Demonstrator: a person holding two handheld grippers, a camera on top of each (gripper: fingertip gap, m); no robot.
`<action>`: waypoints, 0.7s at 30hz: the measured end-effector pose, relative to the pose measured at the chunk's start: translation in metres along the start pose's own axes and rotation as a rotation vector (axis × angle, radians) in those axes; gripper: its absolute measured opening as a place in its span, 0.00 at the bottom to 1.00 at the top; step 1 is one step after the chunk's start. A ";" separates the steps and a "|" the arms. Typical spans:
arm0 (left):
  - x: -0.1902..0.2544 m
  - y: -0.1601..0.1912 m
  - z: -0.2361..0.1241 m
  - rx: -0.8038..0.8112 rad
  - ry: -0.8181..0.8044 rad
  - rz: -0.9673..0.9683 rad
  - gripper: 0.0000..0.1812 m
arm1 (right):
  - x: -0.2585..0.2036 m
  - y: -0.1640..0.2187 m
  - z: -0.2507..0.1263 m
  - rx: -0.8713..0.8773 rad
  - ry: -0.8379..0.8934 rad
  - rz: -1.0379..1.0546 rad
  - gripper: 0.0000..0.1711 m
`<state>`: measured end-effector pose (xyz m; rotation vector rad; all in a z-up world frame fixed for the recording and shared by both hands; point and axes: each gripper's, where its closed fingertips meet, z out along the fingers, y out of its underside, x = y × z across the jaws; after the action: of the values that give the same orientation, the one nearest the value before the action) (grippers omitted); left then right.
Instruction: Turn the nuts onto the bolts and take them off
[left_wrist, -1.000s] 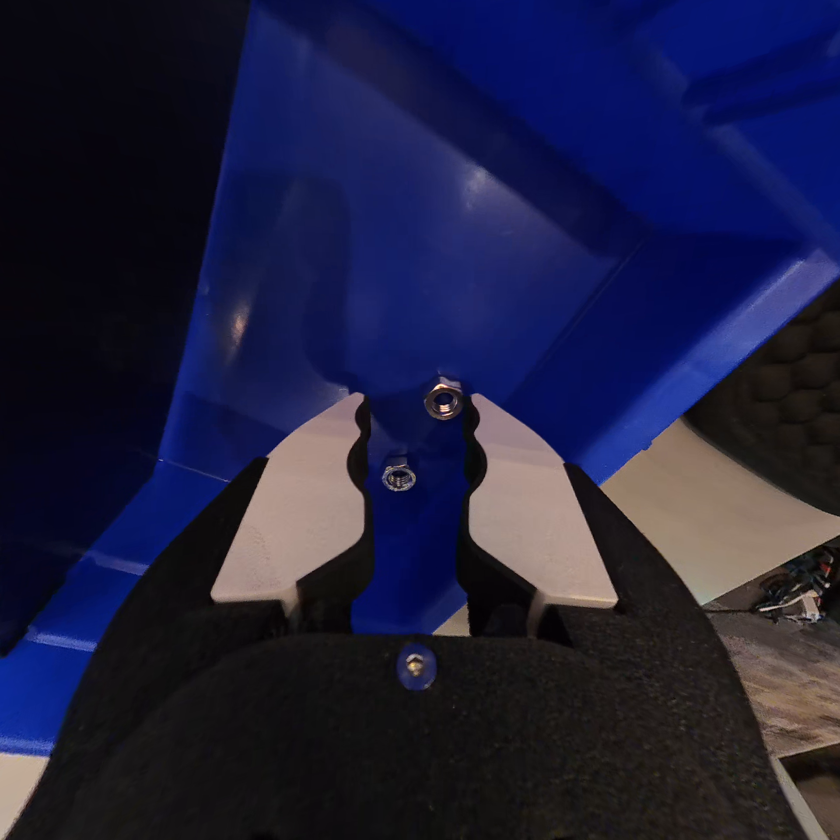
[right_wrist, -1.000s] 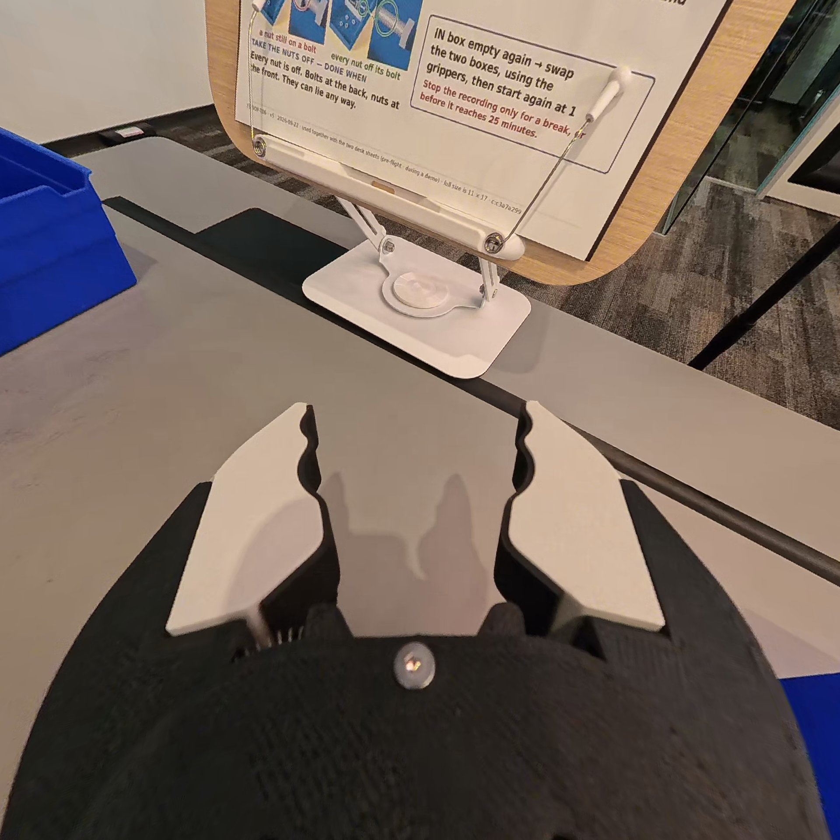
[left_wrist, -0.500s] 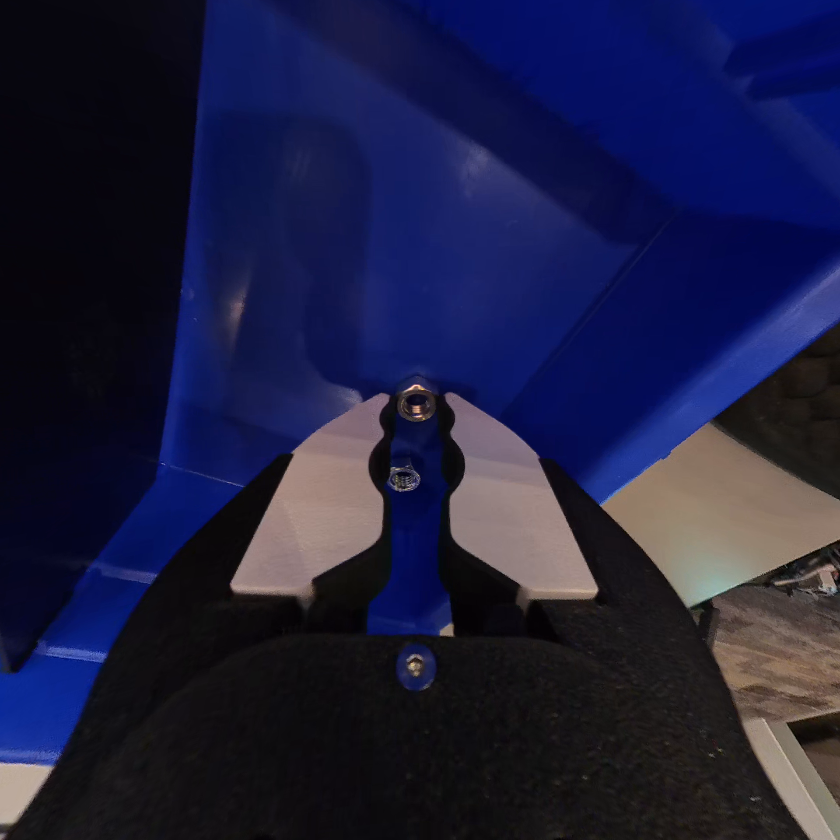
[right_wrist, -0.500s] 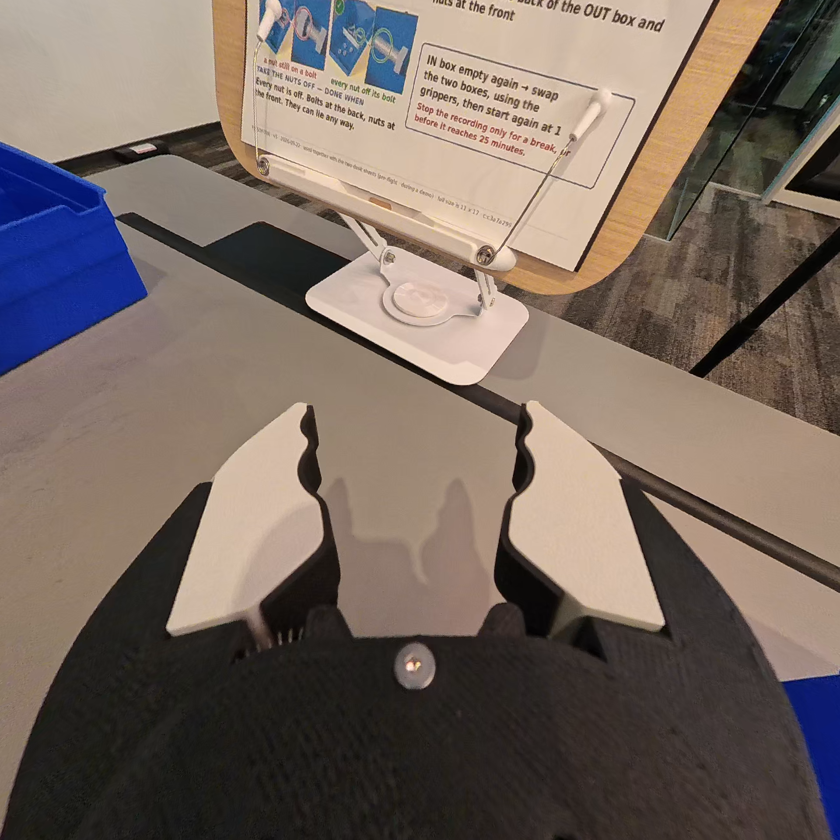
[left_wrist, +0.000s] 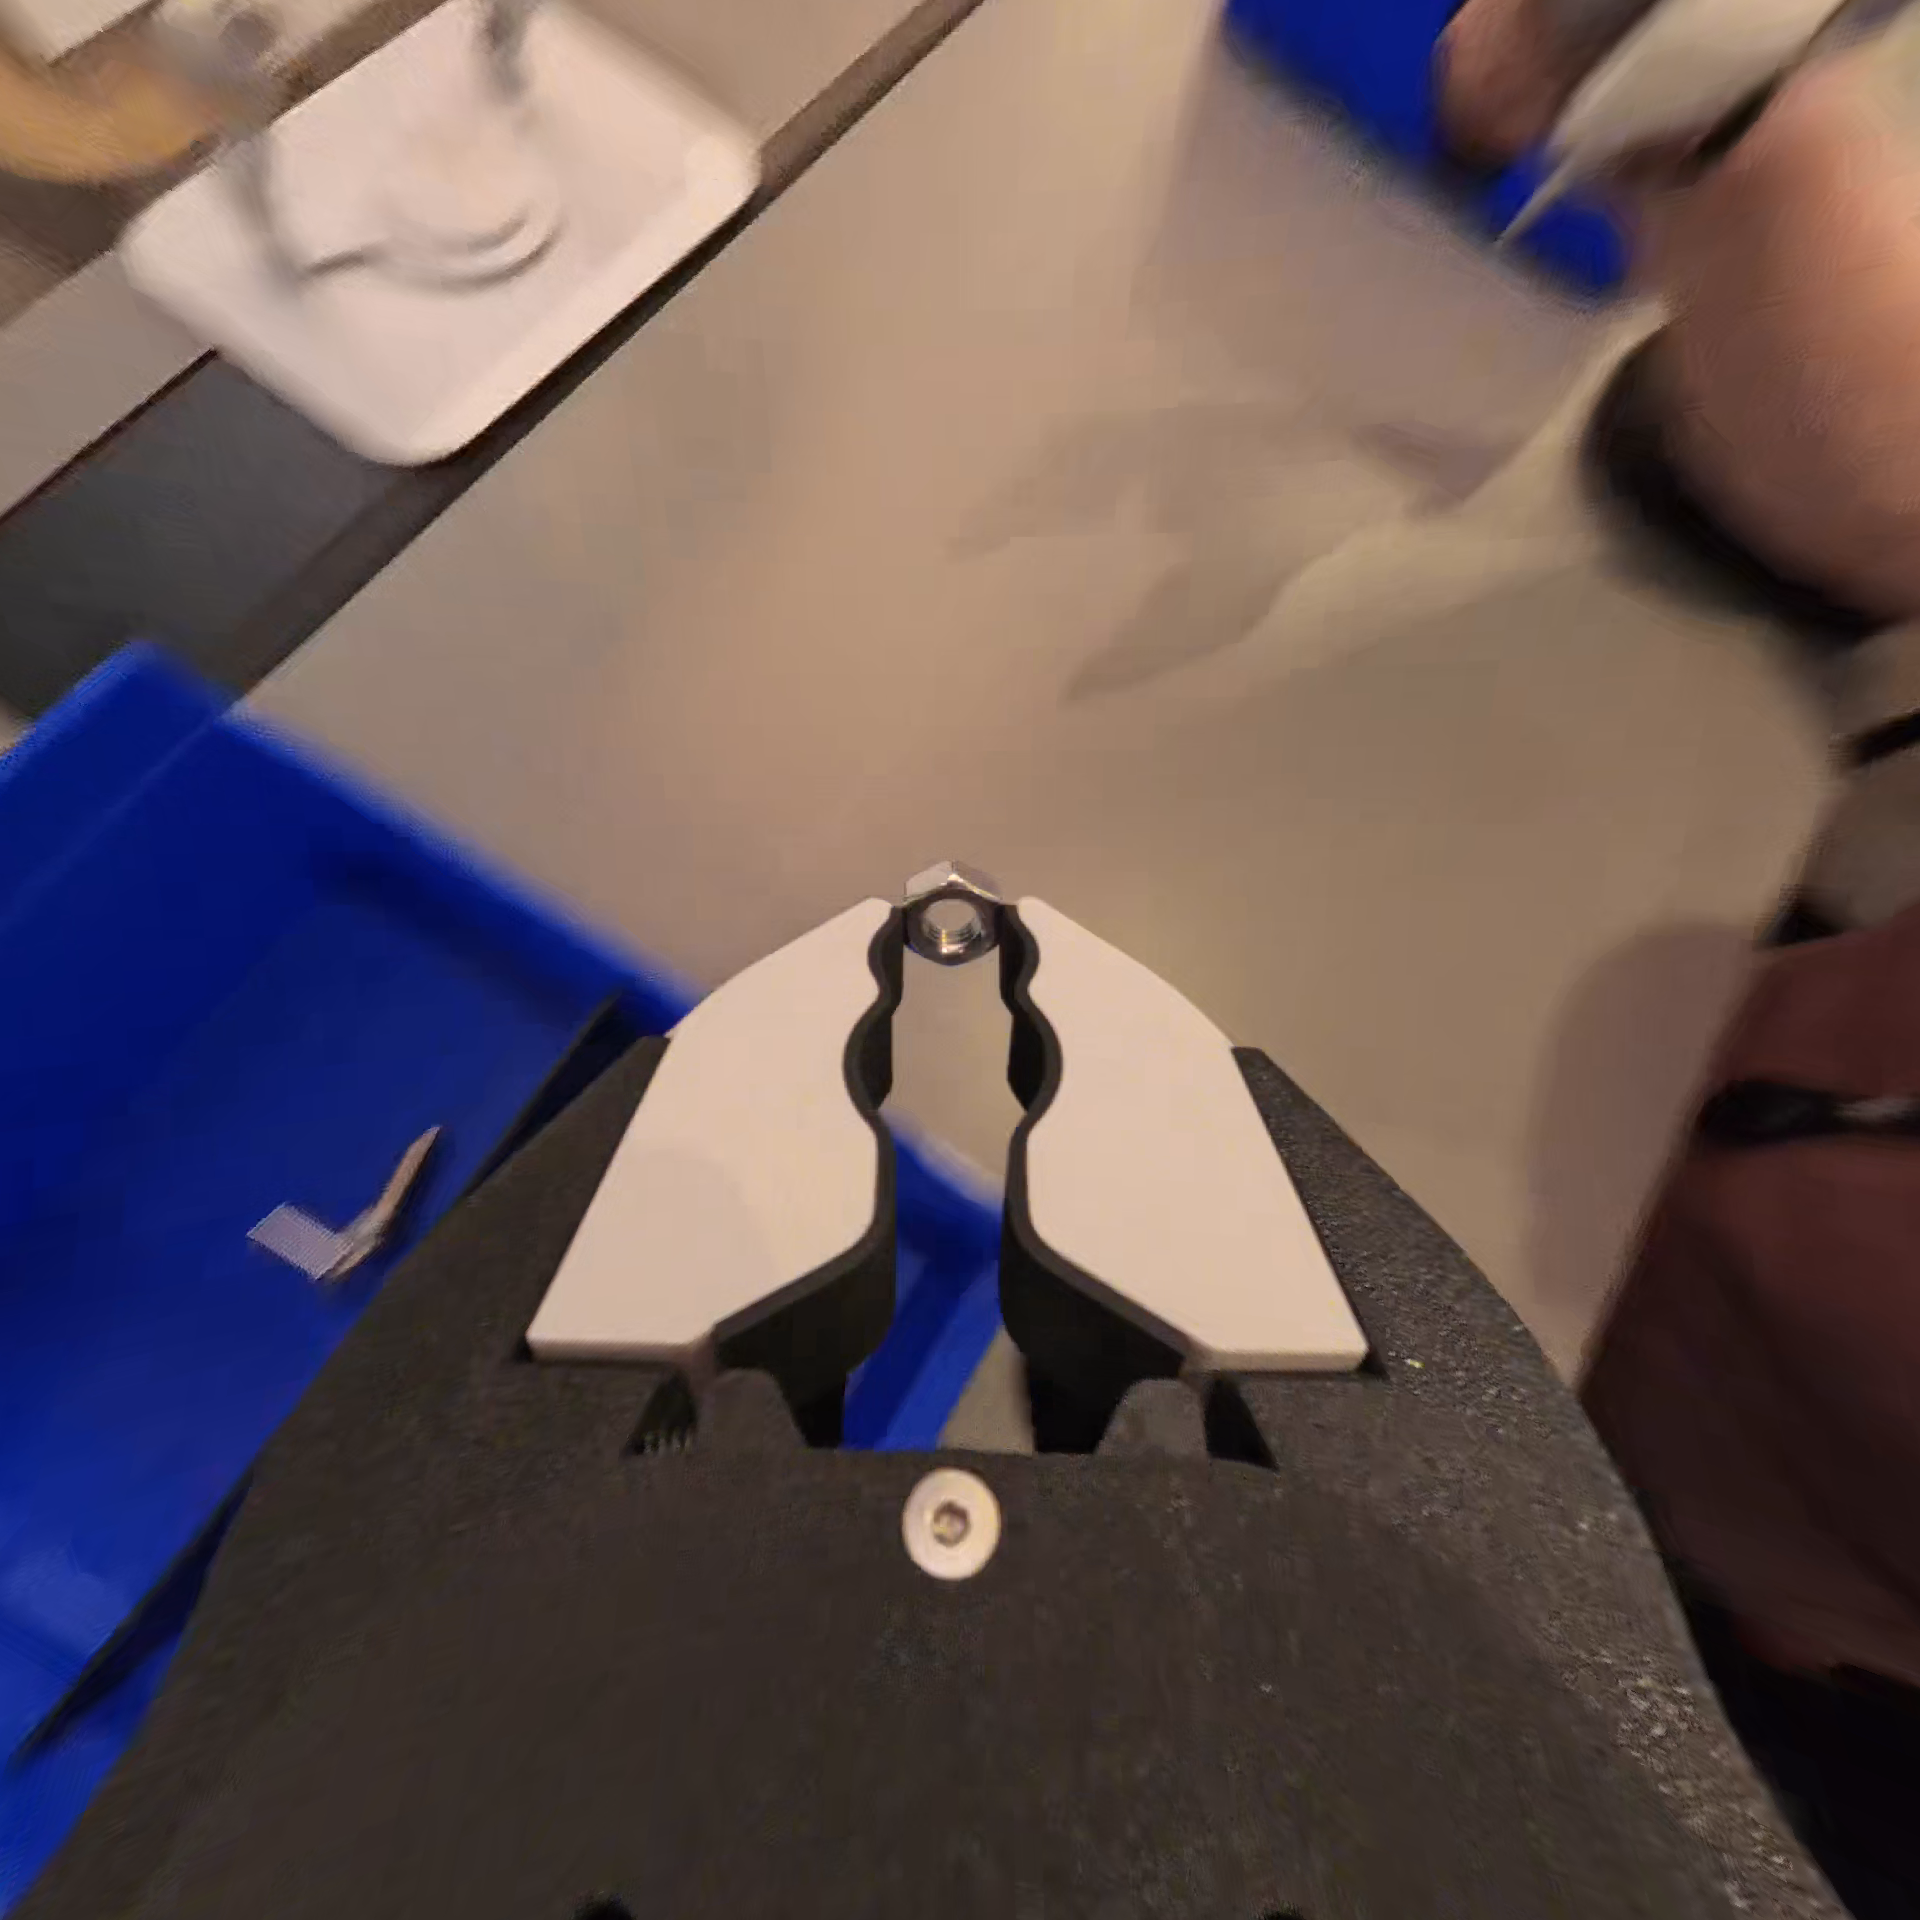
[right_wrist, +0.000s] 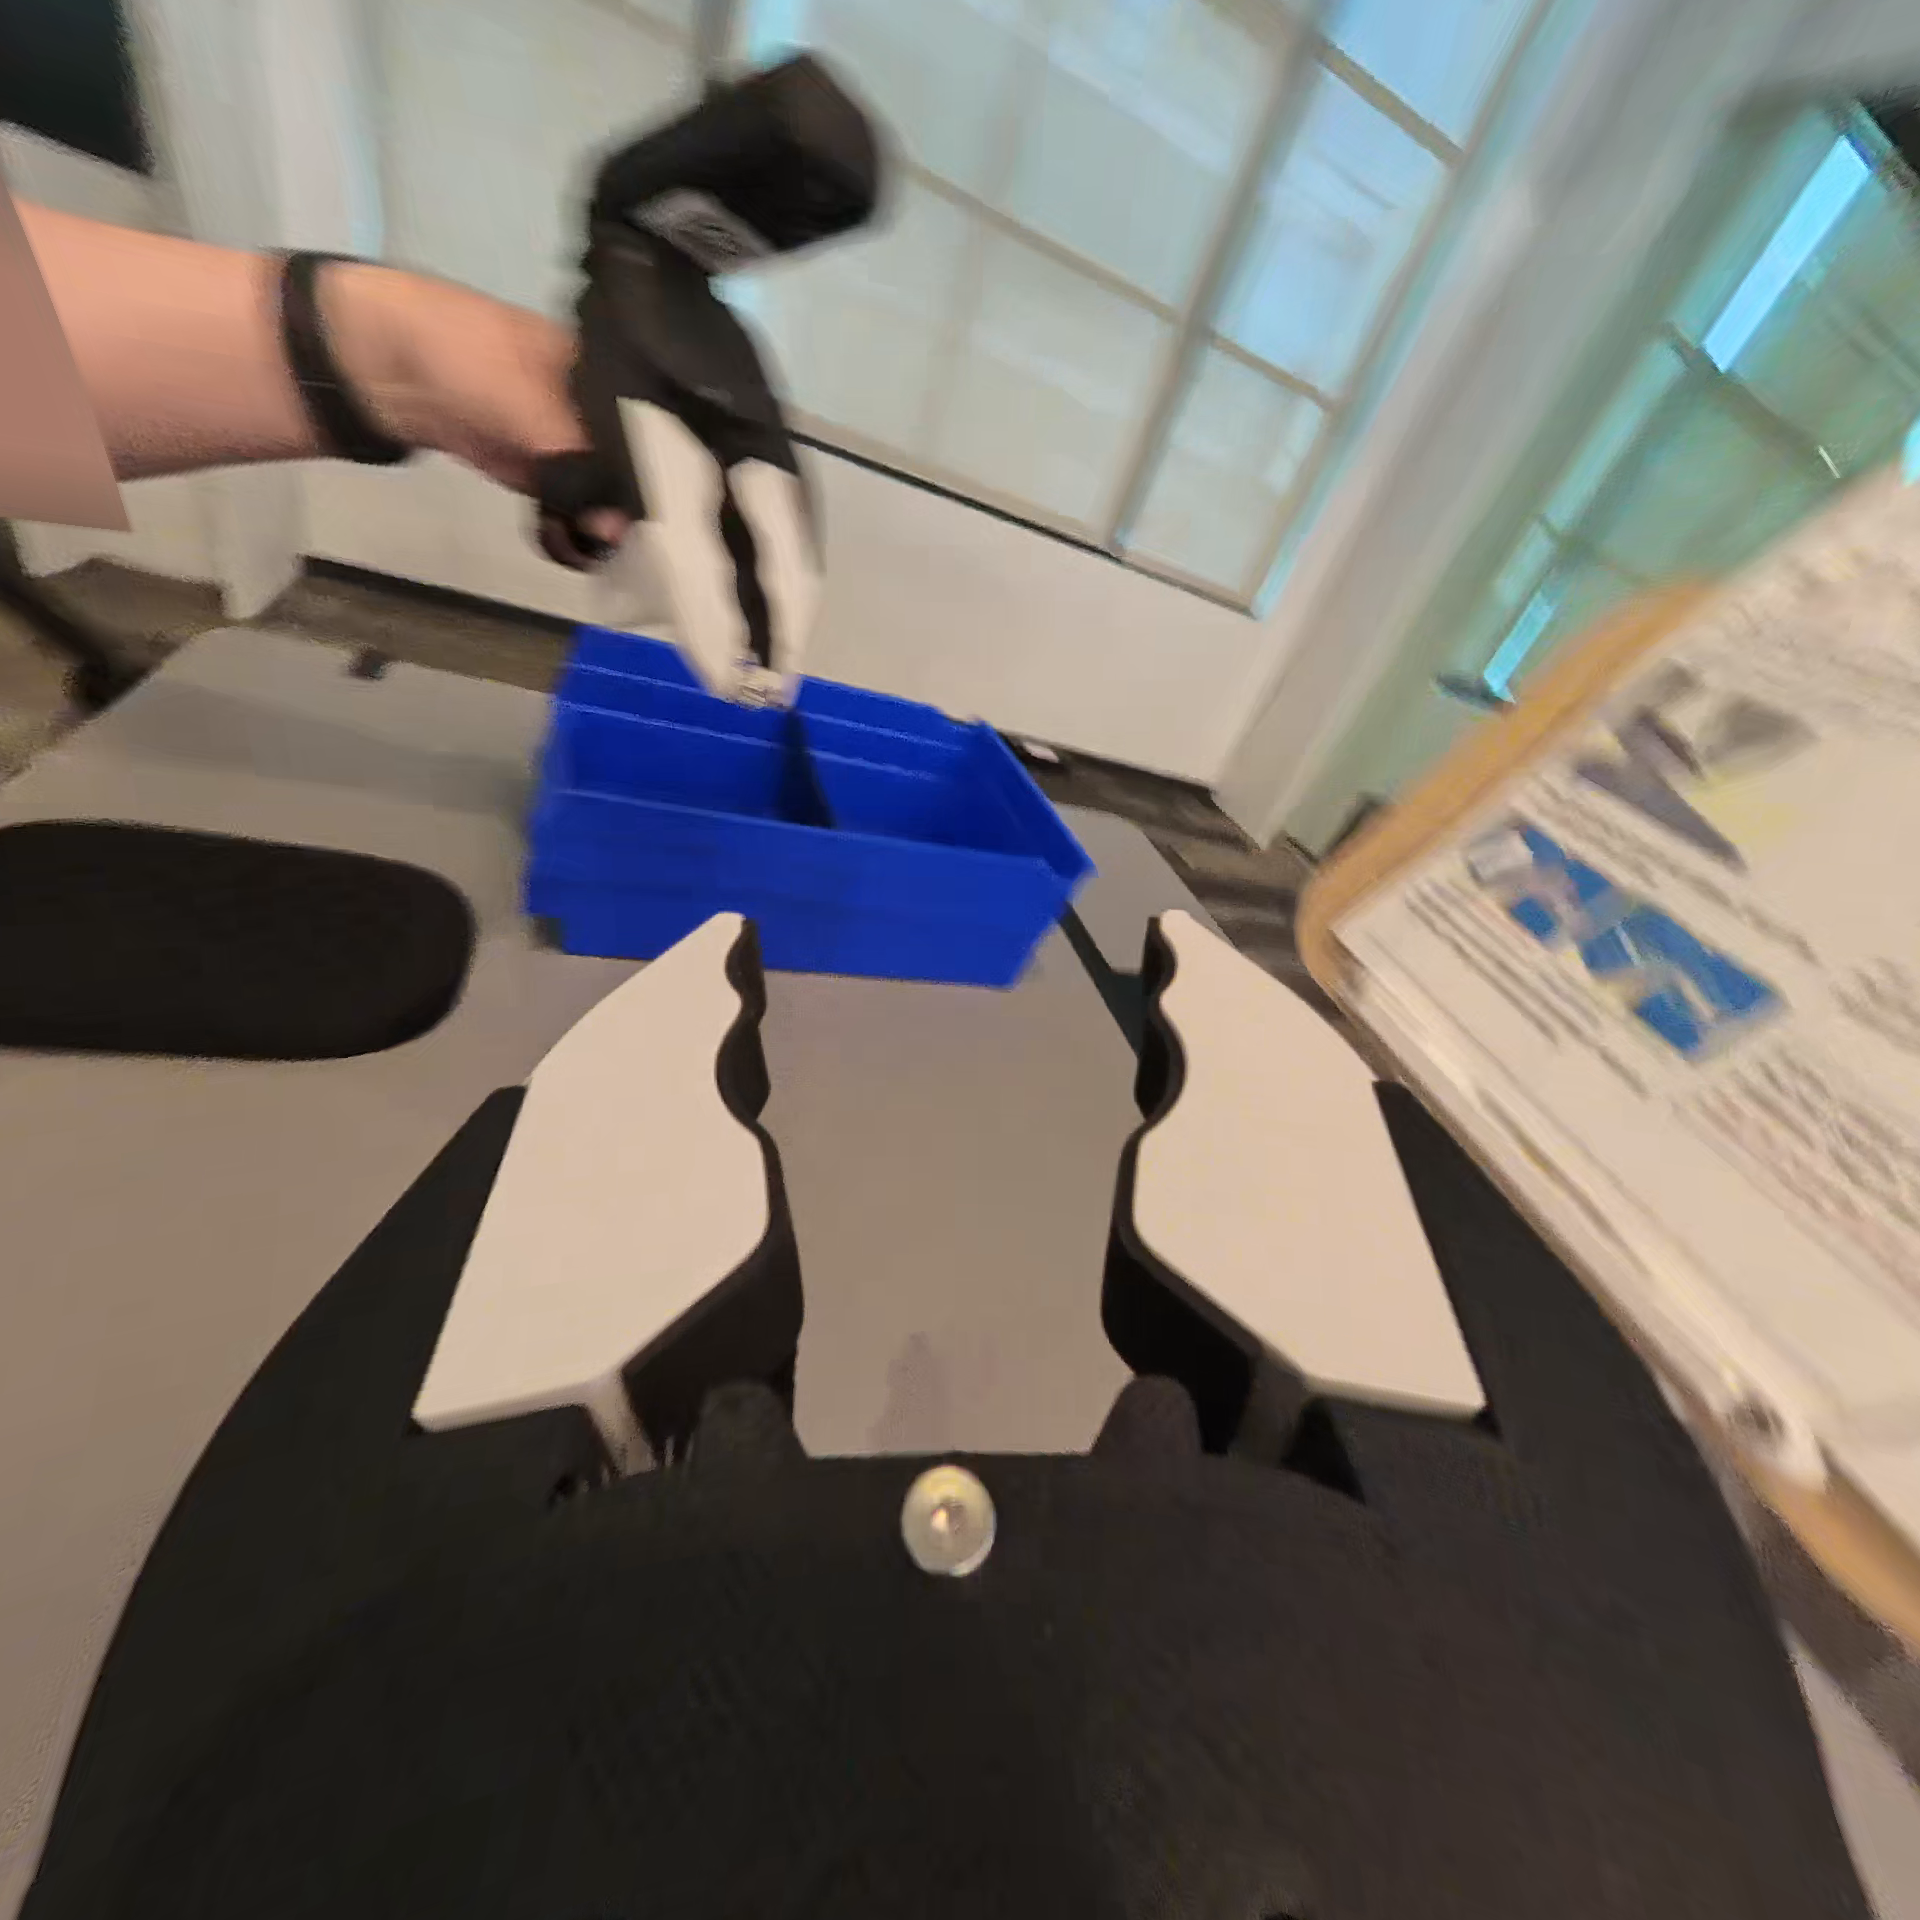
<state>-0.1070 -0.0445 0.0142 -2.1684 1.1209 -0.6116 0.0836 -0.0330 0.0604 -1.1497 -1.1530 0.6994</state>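
Left wrist view: the grey counter (left_wrist: 810, 582) fills most of the frame, where half a second ago there was only the inside of the blue bin (left_wrist: 208, 987). The bin now sits low and to the left of the left gripper (left_wrist: 948, 928), so the gripper has lifted clear of it. A blurred white stand base (left_wrist: 436, 218) lies at the counter's far edge. In the bin a small metal part (left_wrist: 390, 1210) remains, too blurred to identify.

The left jaws are clamped on one hex nut (left_wrist: 948, 925) at their very tips, bore facing the camera. The second nut seen earlier between the jaws is no longer in view.

The right wrist view confirms the lift: the other gripper hangs above the bin with something small and bright at its tip. The right gripper (right_wrist: 951, 940) holds nothing, jaws wide apart, as before.

Judgement: nut pickup is complete; no bolt is identifiable in either view, so threading cannot begin until the right gripper fetches one.
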 end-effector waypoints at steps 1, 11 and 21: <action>0.019 -0.015 0.007 0.039 0.064 -0.011 0.10 | -0.018 -0.009 0.003 0.027 -0.053 -0.062 0.38; 0.133 -0.082 0.052 0.172 0.569 -0.130 0.09 | -0.072 -0.037 0.002 0.106 -0.145 -0.326 0.27; 0.155 -0.095 0.058 0.166 0.732 -0.293 0.09 | -0.080 -0.034 0.006 0.088 -0.022 -0.633 0.20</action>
<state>0.0657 -0.1137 0.0584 -2.0152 1.0362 -1.6612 0.0498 -0.1127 0.0664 -0.6426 -1.3934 0.2672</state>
